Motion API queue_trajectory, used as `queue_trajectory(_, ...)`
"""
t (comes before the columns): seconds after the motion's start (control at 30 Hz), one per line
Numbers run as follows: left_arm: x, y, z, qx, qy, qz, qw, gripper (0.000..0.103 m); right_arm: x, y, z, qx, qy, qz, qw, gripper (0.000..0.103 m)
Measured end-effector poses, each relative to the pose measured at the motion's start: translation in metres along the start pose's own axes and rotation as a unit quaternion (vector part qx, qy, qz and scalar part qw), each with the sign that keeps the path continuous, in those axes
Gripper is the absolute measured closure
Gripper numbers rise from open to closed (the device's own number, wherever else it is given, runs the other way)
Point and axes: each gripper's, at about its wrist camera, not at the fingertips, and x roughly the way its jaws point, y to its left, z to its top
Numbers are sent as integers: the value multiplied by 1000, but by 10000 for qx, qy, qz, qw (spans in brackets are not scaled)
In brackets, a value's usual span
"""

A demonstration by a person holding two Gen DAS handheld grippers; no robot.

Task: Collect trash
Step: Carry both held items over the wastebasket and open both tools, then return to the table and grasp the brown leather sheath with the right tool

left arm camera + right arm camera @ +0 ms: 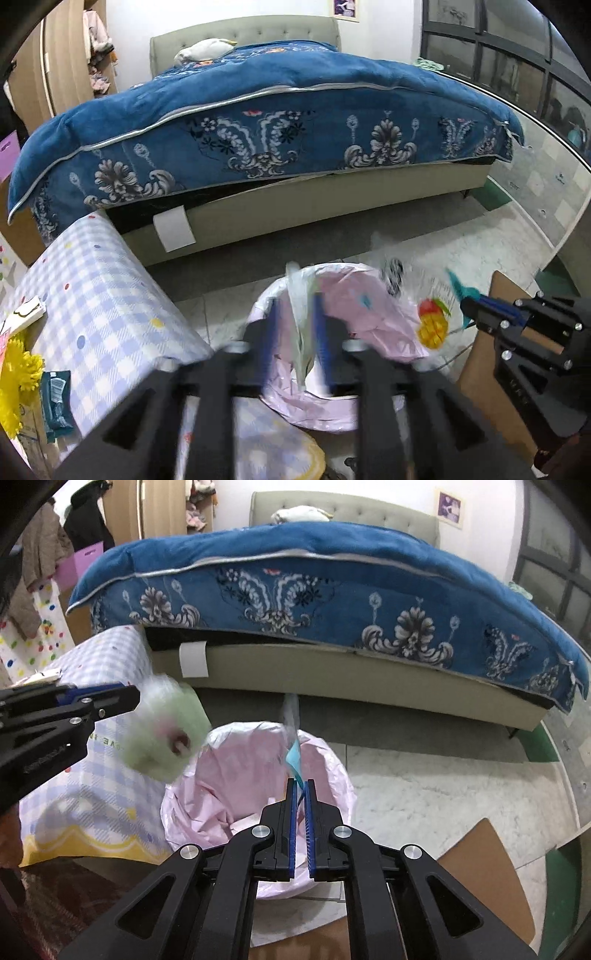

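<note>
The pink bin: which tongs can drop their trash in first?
Probably the right tongs. They pinch a clear wrapper that hangs right over the pink bin. The left tongs hold a green wrapper beside the rim, above the checkered cloth.

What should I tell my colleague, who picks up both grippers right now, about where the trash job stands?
Left gripper: jaws narrowed on a pale green wrapper, blurred, at the rim of the trash bin.
Right gripper: shut on a clear packet with mango print, above the bin.
The bin, pink liner, stands on the floor before the bed.
Done: both pieces picked up.
Left: release both into the bin. A teal packet lies on the checked table; possibly next.
</note>
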Motion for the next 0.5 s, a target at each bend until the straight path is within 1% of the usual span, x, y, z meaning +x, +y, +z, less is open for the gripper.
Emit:
queue_trajectory(0.03, -3, 3, 0, -59, -33, 2, 10000, 61, 1, 0, 0, 10, 15, 1, 10000, 96)
queue_trajectory(0.1, -8, 10, -1, -151, -49, 52, 9999, 61, -1, 2, 2, 4, 27, 50, 10000, 93)
queue_trajectory(0.2, -24, 22, -5, -295, -128, 138, 9994, 61, -12, 3, 4, 4, -61, 107, 9999, 92)
queue_trajectory(0.27, -40, 31, -12, -407, -184, 211, 9988, 61, -22, 1, 5, 127, -171, 313, 9993, 91)
queue_trajectory(0.33, -56, 37, -22, -454, -195, 319, 9983, 61, -36, 0, 6, 316, -266, 682, 9968, 91)
queue_trajectory(0.4, -68, 40, -30, -459, -215, 383, 9980, 61, -46, 4, 8, 415, -343, 850, 9949, 91)
queue_trajectory(0.43, -79, 43, -39, -457, -235, 476, 9975, 61, -51, 10, 9, 400, -386, 901, 9944, 91)
queue_trajectory(0.5, -92, 48, -49, -468, -231, 597, 9968, 60, -61, 25, 12, 258, -438, 1138, 9922, 88)
